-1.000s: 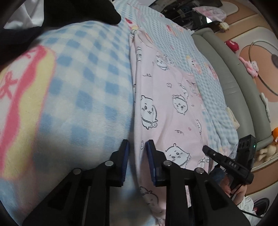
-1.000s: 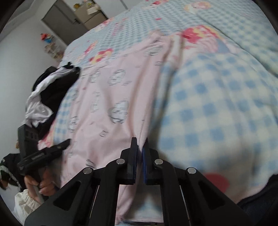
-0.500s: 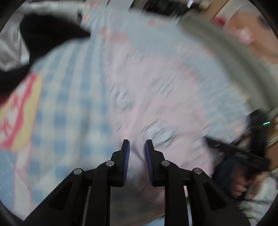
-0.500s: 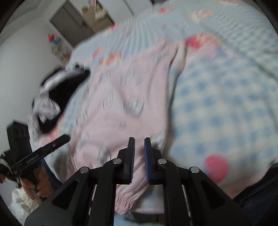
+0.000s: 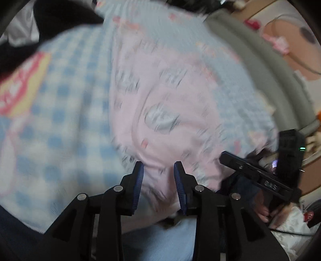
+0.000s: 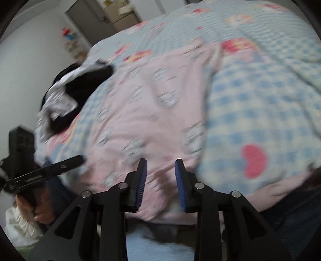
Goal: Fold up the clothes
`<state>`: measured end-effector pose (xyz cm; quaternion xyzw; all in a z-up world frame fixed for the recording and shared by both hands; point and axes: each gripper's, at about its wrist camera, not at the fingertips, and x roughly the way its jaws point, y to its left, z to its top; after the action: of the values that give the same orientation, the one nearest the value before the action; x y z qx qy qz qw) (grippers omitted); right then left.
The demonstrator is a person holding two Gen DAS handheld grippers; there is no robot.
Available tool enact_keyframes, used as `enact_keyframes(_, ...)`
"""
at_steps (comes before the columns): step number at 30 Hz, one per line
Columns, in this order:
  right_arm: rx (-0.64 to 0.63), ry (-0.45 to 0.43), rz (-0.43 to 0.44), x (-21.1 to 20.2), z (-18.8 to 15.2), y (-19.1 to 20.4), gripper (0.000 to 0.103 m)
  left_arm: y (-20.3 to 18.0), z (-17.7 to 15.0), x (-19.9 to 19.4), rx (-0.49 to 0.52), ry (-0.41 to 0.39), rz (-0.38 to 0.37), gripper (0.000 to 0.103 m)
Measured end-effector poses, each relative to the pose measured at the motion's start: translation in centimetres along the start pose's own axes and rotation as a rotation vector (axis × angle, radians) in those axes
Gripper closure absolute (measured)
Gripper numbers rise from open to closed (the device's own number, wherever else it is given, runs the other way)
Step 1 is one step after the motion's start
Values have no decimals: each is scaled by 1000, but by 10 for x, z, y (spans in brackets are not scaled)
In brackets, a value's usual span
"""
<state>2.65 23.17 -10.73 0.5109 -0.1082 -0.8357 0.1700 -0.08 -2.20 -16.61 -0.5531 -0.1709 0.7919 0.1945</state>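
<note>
From the left wrist view, the left gripper (image 5: 158,168) hangs low over the near edge of the pink pyjama garment (image 5: 160,112), its blue-padded fingers (image 5: 139,180) standing apart with pink cloth showing in the gap and nothing pinched between them; the picture is smeared, so whether the pads brush the cloth I cannot tell; the garment, printed with small cartoon faces, lies spread lengthwise on the blue checked blanket (image 5: 66,112) that covers the bed, which gives a broad soft surface on which to flatten and fold it; the right gripper (image 5: 260,172) shows at the right, held in a hand beside the garment's other near corner, a placing that suits taking the hem at two points at once; dark clothes (image 5: 60,18) lie heaped at the far left

From the right wrist view, the right gripper (image 6: 160,170) is likewise spread, its jaws parted over the garment's near hem (image 6: 160,204) and gripping nothing; the pink cloth lies long and fairly flat along the blanket (image 6: 260,112), its far end near the pink print; the left gripper (image 6: 50,170) sits at the left, in a hand (image 6: 40,208), level with this one; the black and white clothing pile (image 6: 74,88) waits apart at the bed's left side, out of the way of the piece being worked
</note>
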Motion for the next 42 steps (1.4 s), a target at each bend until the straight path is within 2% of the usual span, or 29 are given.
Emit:
enact_keyframes(1,-15,32,-27,6,-4,3,74,4,-2,2,-15,17,23,67)
enact_keyframes(3,4,39,-44,5,-7,-2,74,14,-6,-6,-60,12,-5,67)
enact_keyframes(6,46,34,-58,-1,-9,-12,74,14,-4,-24,-58,-53,-45,68)
enact_keyframes(8,55,1,-51,-11,-3,-17,74,11,7,-29,-46,-87,-53,67)
enact_keyframes(10,56,-28,-45,-18,11,-23,74,11,24,-30,-37,-107,-43,67)
enact_keyframes(15,37,-73,-95,-12,66,-38,74,15,85,-19,-35,-160,-1,67)
enact_keyframes(19,64,-50,-73,11,108,-52,72,32,124,-2,-67,-161,-7,62)
enact_keyframes(20,74,-34,-66,19,115,-56,67,37,132,5,-82,-154,-14,59)
enact_keyframes(22,94,3,-54,37,125,-62,66,44,138,14,-101,-147,-31,57)
enact_keyframes(23,101,17,-48,45,128,-64,67,48,139,17,-106,-146,-38,60)
enact_keyframes(24,106,29,-42,53,129,-64,73,51,139,21,-111,-145,-45,64)
enact_keyframes(26,101,42,-60,64,131,-65,96,57,141,27,-122,-142,-59,74)
enact_keyframes(28,66,32,-138,67,130,-62,98,64,142,33,-133,-140,-73,74)
enact_keyframes(32,81,6,-222,63,125,-74,98,74,144,44,-148,-139,-93,76)
enact_keyframes(35,136,-48,-223,48,122,-87,101,58,139,33,-113,-174,-43,78)
enact_keyframes(37,162,-96,-212,34,121,-91,100,32,132,18,-39,-214,16,76)
enact_keyframes(39,137,-143,-196,20,123,-84,97,1,130,12,64,-233,39,74)
enact_keyframes(40,112,-153,-182,16,126,-78,97,-11,132,13,112,-237,55,72)
enact_keyframes(42,54,-108,-156,27,134,-65,90,-27,143,29,183,-202,86,71)
